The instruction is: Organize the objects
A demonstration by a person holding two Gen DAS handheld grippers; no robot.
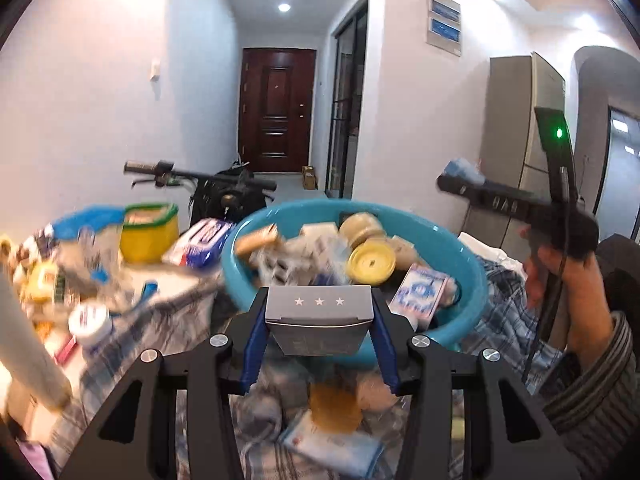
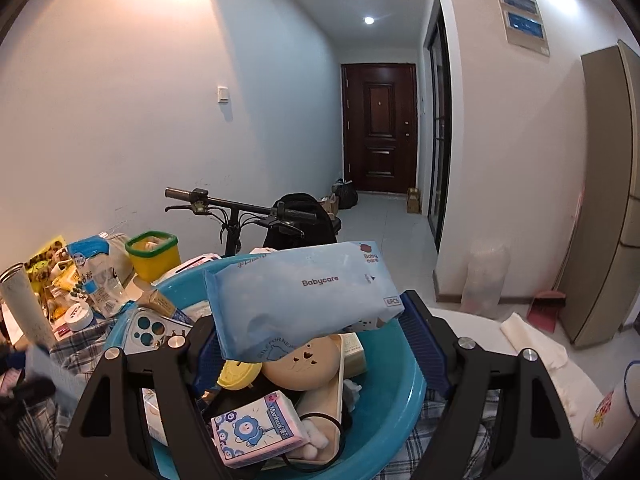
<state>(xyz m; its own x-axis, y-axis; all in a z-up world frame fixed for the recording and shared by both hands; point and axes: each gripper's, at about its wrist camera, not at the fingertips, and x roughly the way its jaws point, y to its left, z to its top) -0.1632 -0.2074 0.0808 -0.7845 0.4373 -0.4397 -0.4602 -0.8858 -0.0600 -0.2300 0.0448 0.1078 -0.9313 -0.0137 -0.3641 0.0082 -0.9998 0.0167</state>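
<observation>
My left gripper (image 1: 319,322) is shut on a grey box with three white stars (image 1: 319,316), held just in front of the near rim of a blue basin (image 1: 248,280). The basin holds yellow lids, tissue packs and small boxes. My right gripper (image 2: 312,328) holds a light blue Babycare wipes pack (image 2: 300,292) above the same basin (image 2: 400,392); the pack rests against the left finger while the right finger (image 2: 424,344) stands off its corner. The right gripper also shows in the left wrist view (image 1: 460,180), raised at the right of the basin.
The basin stands on a plaid cloth (image 1: 168,320). To its left lie a yellow tub with a green rim (image 2: 154,256), a white jar (image 1: 90,320), bags and a metal bottle (image 2: 24,304). A scooter's handlebar (image 2: 236,206) stands behind. White cloth (image 2: 532,340) lies at right.
</observation>
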